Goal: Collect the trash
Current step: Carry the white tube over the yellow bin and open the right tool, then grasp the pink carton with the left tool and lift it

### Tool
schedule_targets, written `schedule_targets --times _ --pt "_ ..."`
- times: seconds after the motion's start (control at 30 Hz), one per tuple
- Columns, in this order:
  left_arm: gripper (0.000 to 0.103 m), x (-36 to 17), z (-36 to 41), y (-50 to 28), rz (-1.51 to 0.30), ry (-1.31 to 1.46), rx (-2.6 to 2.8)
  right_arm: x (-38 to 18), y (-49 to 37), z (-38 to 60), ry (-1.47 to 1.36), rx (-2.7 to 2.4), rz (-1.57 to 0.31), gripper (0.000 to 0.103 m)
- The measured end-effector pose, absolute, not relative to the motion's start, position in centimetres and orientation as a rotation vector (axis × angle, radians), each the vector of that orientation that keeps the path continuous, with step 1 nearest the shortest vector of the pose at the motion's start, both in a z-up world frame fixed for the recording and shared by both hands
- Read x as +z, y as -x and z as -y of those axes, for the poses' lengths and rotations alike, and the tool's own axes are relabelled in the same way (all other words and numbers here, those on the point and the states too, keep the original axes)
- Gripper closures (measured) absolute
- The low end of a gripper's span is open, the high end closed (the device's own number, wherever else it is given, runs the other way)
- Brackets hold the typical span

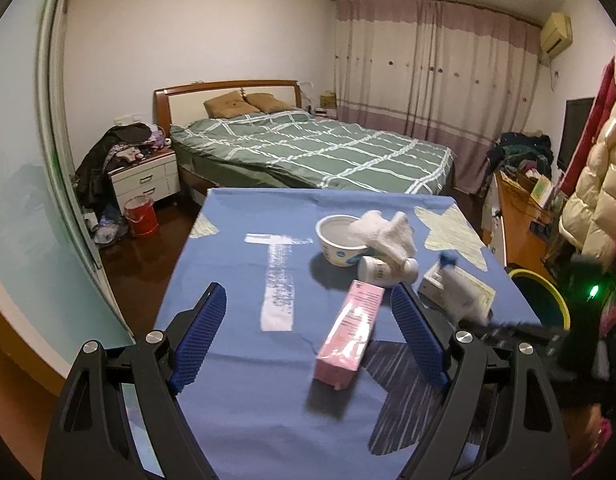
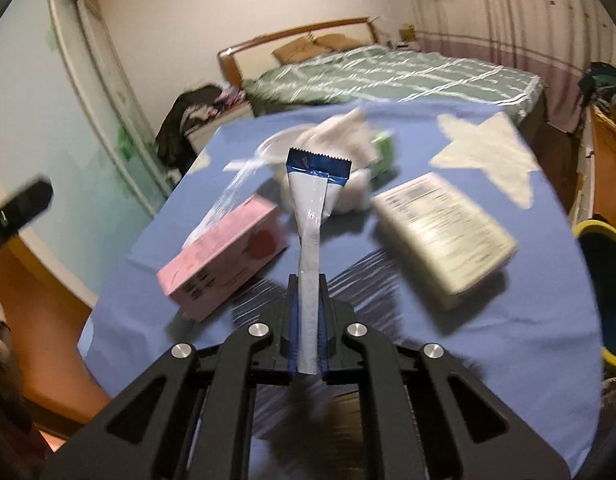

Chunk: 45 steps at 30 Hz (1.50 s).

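Note:
My right gripper [image 2: 308,280] is shut on a white sachet wrapper with a blue serrated top [image 2: 310,216], held upright above the blue tablecloth [image 2: 508,340]. My left gripper [image 1: 308,300] is open and empty, its blue pads either side of a pink box [image 1: 348,334] lying on the cloth. The pink box [image 2: 223,258] also shows in the right wrist view, left of the wrapper. A white printed box [image 2: 444,236] lies to the right. Behind are a white bowl [image 1: 340,238], crumpled white tissue [image 1: 388,232] and a small white bottle [image 1: 384,270].
A dark bin with a yellow rim [image 1: 544,300] stands at the table's right side, also in the right wrist view [image 2: 604,292]. A bed [image 1: 308,148], a nightstand [image 1: 147,180] and a red bucket [image 1: 141,216] lie beyond the table.

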<state>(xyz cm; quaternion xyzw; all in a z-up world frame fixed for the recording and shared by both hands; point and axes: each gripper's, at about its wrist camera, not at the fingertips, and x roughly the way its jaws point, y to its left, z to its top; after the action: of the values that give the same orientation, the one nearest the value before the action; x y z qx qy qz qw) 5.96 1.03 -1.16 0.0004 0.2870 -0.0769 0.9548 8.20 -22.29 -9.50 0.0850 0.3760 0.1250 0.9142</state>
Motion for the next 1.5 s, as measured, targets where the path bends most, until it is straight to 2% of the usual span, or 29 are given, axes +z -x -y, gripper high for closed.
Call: schedule_targets --times 0.3,0.47,0.67,0.83,1.4,1.5 --pt "0.019 -3.3 4.7 -8.9 -0.65 -0.038 -0.252 -9.7 -8.9 38.0 -0.297 -0.097 -0.704 0.095" --pt "0.019 -4.4 7.4 -10.5 -0.684 -0.063 -0.284 -12.7 -9.6 46.6 -0.359 -0.3 -0.765 0.095" --pt "0.019 -5.2 9.8 -12.1 -0.714 -0.084 -0.3 -15.5 -10.0 51.7 -0.386 -0.408 -0.816 0.091" --pt "0.019 -5.6 10.4 -13.0 -0.724 -0.103 -0.292 -16.5 -9.4 52.9 -0.4 -0.436 -0.823 0.084" --pt "0.02 -11.4 4.9 -12.6 -0.846 -0.139 -0.301 -15.6 -9.3 51.0 -0.392 -0.381 -0.809 0.083" --pt "0.022 -12.0 4.2 -12.5 -0.859 -0.146 -0.308 -15.4 -9.3 50.6 -0.387 -0.374 -0.807 0.083"
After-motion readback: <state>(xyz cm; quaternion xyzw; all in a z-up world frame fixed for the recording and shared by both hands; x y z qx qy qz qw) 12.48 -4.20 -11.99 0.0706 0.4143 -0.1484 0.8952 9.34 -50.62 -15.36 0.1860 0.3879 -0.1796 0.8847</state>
